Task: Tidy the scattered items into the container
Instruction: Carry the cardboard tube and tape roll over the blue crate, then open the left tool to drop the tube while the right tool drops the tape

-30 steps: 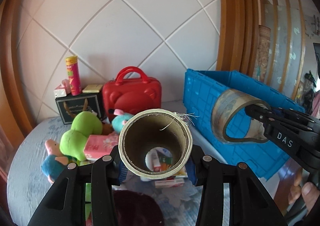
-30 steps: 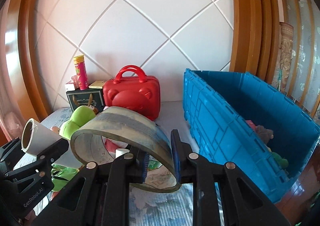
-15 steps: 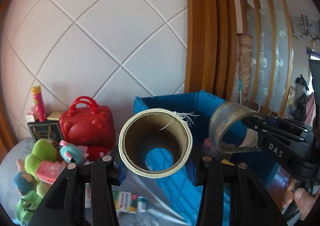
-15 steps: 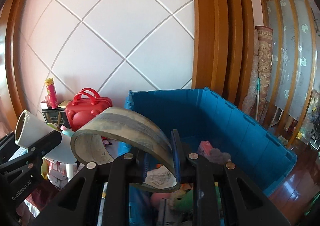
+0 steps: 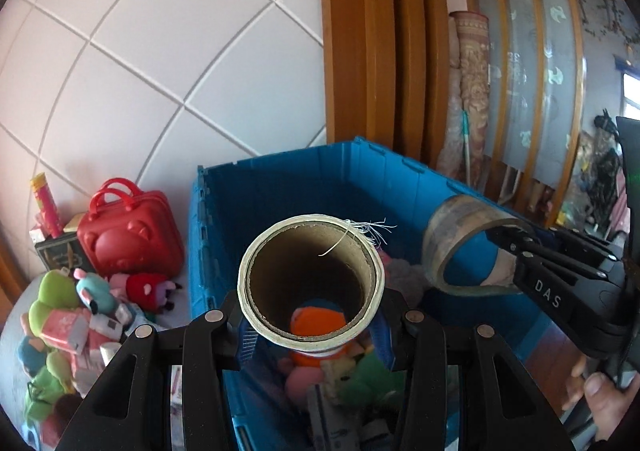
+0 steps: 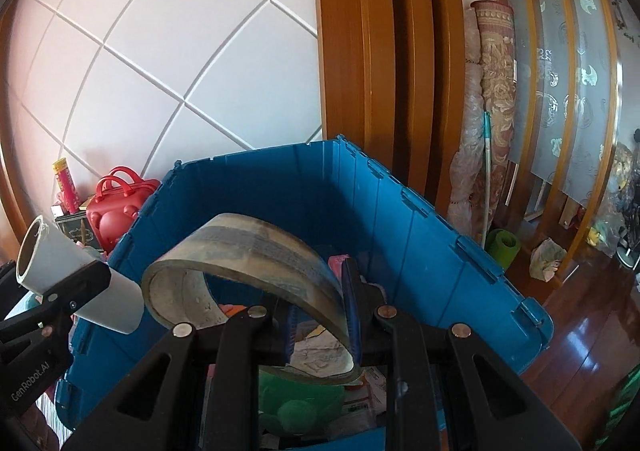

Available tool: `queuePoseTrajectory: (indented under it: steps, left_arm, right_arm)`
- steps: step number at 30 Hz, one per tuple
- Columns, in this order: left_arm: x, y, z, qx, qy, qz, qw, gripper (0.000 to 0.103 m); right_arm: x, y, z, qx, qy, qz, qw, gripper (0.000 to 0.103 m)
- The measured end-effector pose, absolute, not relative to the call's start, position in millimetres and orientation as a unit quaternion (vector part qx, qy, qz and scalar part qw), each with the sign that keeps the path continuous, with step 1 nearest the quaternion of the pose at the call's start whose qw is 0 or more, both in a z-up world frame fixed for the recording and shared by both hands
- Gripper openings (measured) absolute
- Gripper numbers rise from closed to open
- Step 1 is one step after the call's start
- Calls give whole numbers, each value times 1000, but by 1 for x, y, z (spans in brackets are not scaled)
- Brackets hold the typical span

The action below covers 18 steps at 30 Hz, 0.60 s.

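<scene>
Both grippers hang over the open blue plastic crate (image 6: 420, 235), each with a roll in its grip. The left gripper (image 5: 310, 315) pinches a white roll on a cardboard core (image 5: 310, 283) between its blue pads, the hollow end turned toward the camera, a few loose threads trailing off its top rim. Through the core an orange and blue soft toy (image 5: 318, 321) shows, lying inside the crate. The right gripper (image 6: 322, 311) is pressed together on the wall of a wide, grubby tape ring (image 6: 248, 263), one pad inside the loop and one outside, so the ring stands on edge above the crate's contents. A thumb and fingers of the person's hand (image 5: 604, 399) show at the lower right of the left view.

Inside the crate lie plush toys, a green one (image 6: 296, 399) among them, and some printed packets. Beyond the crate's left wall, on the cloth-covered table, are a red toy suitcase (image 5: 128, 227), a dark box (image 5: 60, 255) with a tall red and yellow tube (image 5: 46, 203) on it, and a heap of soft toys (image 5: 68, 315) with pink packets. A rolled rug (image 6: 492, 91) leans against the wooden frame behind the crate.
</scene>
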State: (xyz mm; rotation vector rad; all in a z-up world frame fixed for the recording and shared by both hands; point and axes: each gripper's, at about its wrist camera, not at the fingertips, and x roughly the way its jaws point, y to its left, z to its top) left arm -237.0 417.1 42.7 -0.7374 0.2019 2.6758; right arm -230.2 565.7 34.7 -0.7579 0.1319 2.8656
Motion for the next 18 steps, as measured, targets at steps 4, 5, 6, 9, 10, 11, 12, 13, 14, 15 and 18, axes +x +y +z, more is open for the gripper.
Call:
queuePoseTrajectory:
  steps: [4, 5, 6, 9, 10, 11, 12, 13, 14, 15, 18]
  left_arm:
    - [-242, 425, 33, -280, 73, 942, 172, 45]
    - [-243, 427, 31, -283, 73, 941, 170, 45]
    - [-243, 428, 30, -285, 75, 941, 168, 45]
    - [-240, 429, 28, -282, 79, 943, 158, 48]
    - [-239, 428, 29, -278, 80, 944, 157, 51]
    - [-238, 426, 30, -275, 80, 945, 157, 59]
    - [-238, 425, 30, -273, 80, 946, 155, 66]
    - [-238, 423, 30, -271, 80, 947, 153, 67]
    - [-238, 423, 30, -271, 79, 947, 151, 67]
    - [-240, 422, 30, -272, 78, 947, 150, 67]
    - [-241, 420, 29, -277, 75, 946, 149, 69]
  right_arm:
    - [-235, 575, 29, -264, 47, 960, 80, 20]
    - [-237, 576, 27, -268, 47, 959, 78, 20]
    - [-239, 577, 26, -274, 46, 958, 77, 20]
    - [-245, 576, 20, -288, 43, 954, 77, 20]
    - [-246, 577, 19, -290, 44, 953, 77, 20]
    - [-248, 577, 18, -292, 46, 952, 76, 20]
    - [-248, 577, 17, -293, 47, 952, 75, 20]
    - [-249, 578, 16, -294, 47, 952, 75, 20]
    - [-249, 578, 16, -294, 46, 952, 75, 20]
    - [-249, 578, 17, -294, 46, 952, 75, 20]
    - [-249, 579, 17, -293, 47, 952, 76, 24]
